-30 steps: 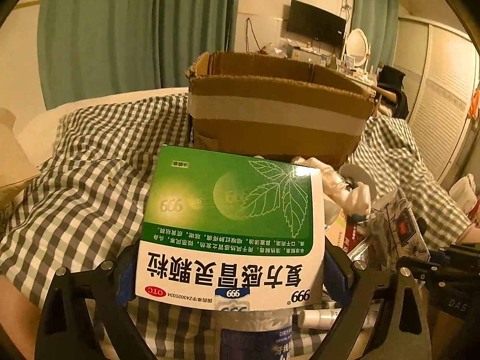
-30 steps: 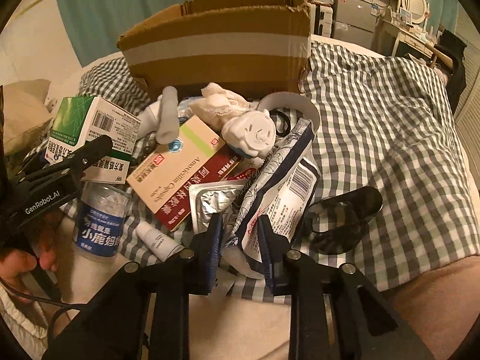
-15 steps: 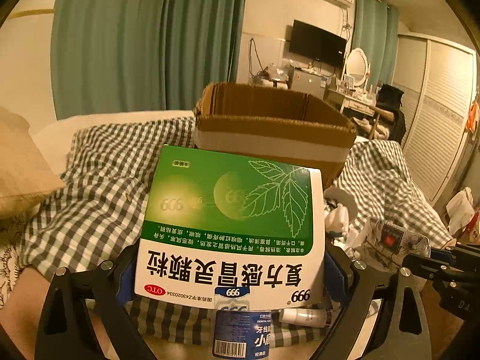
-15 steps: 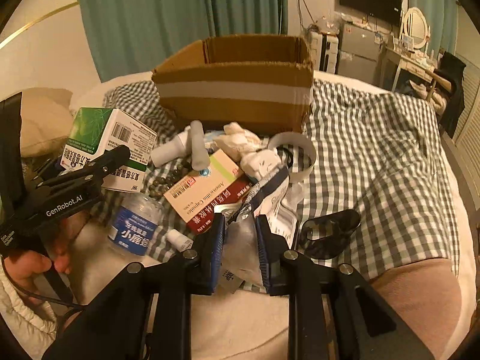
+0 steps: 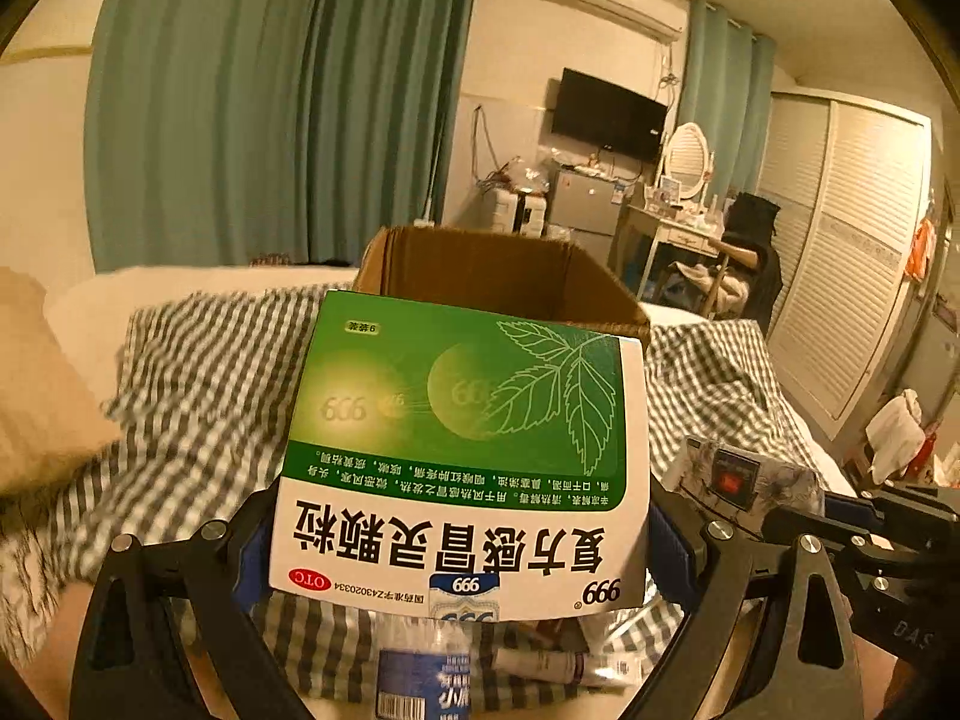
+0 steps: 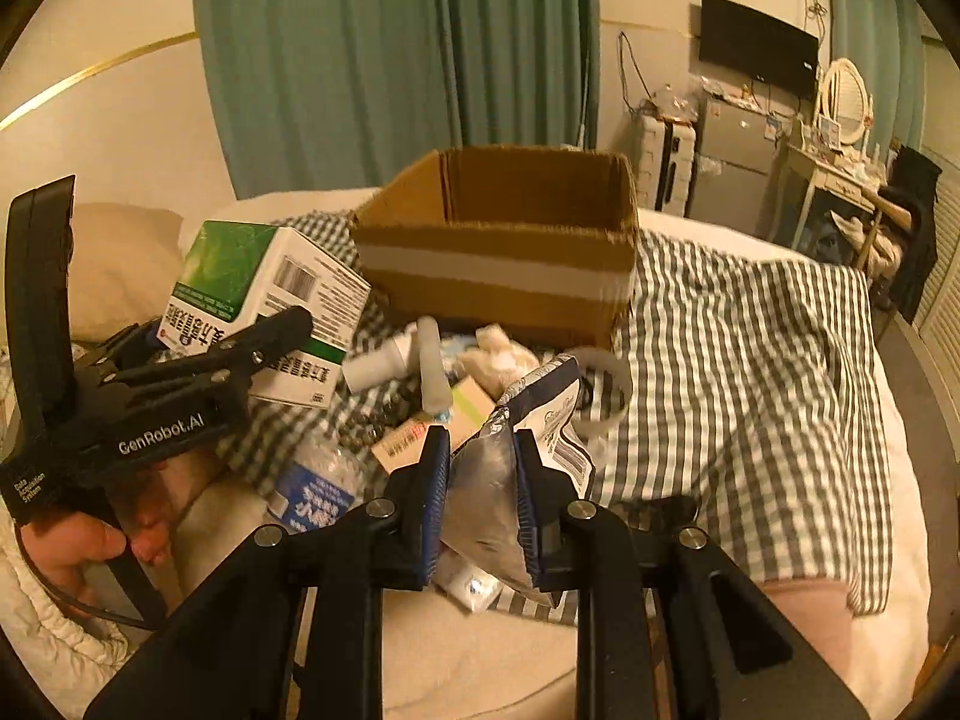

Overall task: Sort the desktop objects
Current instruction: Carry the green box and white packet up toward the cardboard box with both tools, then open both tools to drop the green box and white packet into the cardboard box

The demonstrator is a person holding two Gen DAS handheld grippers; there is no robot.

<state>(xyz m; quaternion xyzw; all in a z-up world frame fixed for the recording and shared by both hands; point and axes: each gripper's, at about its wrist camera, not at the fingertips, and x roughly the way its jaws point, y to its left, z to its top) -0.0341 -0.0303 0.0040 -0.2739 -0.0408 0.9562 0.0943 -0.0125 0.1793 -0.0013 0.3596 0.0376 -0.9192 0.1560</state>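
Close to the right camera, the right hand-held gripper (image 6: 480, 498) squeezes a crinkly silver snack bag (image 6: 510, 468) between its two blue pads. The bag sticks up tall from the jaws, up off the bed. Its printed end, with a barcode, leans to the right.

Over on the left, the left hand-held gripper (image 6: 270, 330) is held by a hand (image 6: 78, 546). It grips a green and white medicine box (image 5: 462, 456) by its two sides. From the left camera, the box fills the middle of the view, and its big letters are upside down. The box is up in the air too.

Under both of them, a pile of small things lies on the bed. A water bottle (image 6: 318, 492) with a blue label lies near, on its side. Just past it are a flat pill box (image 6: 432, 426) with red letters, a string of dark beads (image 6: 372, 420), a white tube (image 6: 432, 366) and a white bottle (image 6: 375, 363). A white ring of tape (image 6: 606, 384) sits to the right of the pile. Something flat and black (image 6: 660, 510) lies on the near right.

A checked blanket (image 6: 750, 372) is spread under all of this.

Farther back, an open cardboard box (image 6: 498, 264) with a white band stands on the blanket. It looks empty from what shows.

Far behind are green curtains (image 6: 390, 60), a black TV (image 6: 759, 48) on the wall and a round mirror (image 6: 846, 102).
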